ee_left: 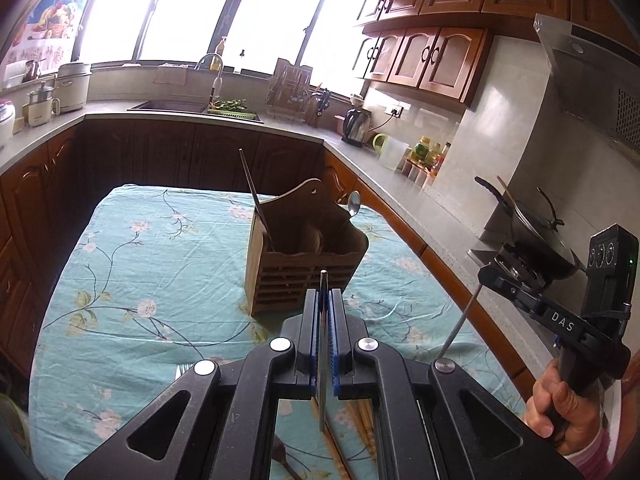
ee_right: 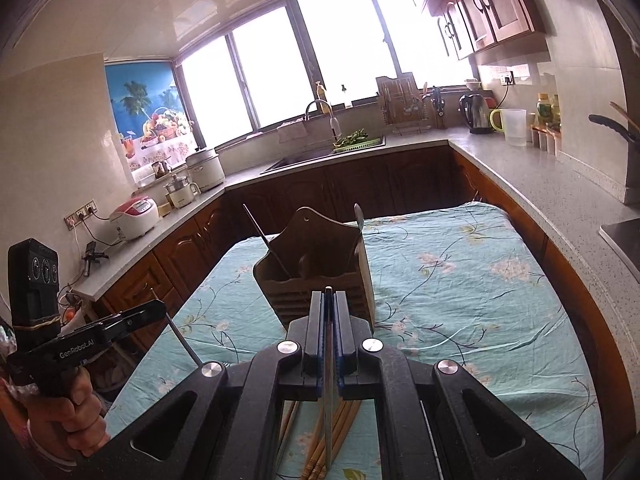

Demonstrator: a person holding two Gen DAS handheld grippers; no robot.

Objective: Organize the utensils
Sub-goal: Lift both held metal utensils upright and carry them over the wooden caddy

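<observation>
A wooden utensil holder (ee_left: pixel 302 258) stands on the floral-clothed table (ee_left: pixel 160 280); it also shows in the right wrist view (ee_right: pixel 316 272). It holds a dark stick (ee_left: pixel 254 196) and a metal spoon (ee_left: pixel 354 202). My left gripper (ee_left: pixel 325 292) is shut on a metal chopstick (ee_left: pixel 322 352), held upright just before the holder. My right gripper (ee_right: pixel 329 296) is shut on another metal chopstick (ee_right: pixel 329 392). Wooden chopsticks (ee_right: pixel 320 440) and a fork (ee_left: pixel 182 370) lie on the cloth beneath the grippers.
Kitchen counters (ee_right: pixel 540 176) wrap around the table on three sides. A sink (ee_left: pixel 192 108), a kettle (ee_left: pixel 356 126), a rice cooker (ee_right: pixel 134 216) and a wok (ee_left: pixel 536 236) on the stove stand on them.
</observation>
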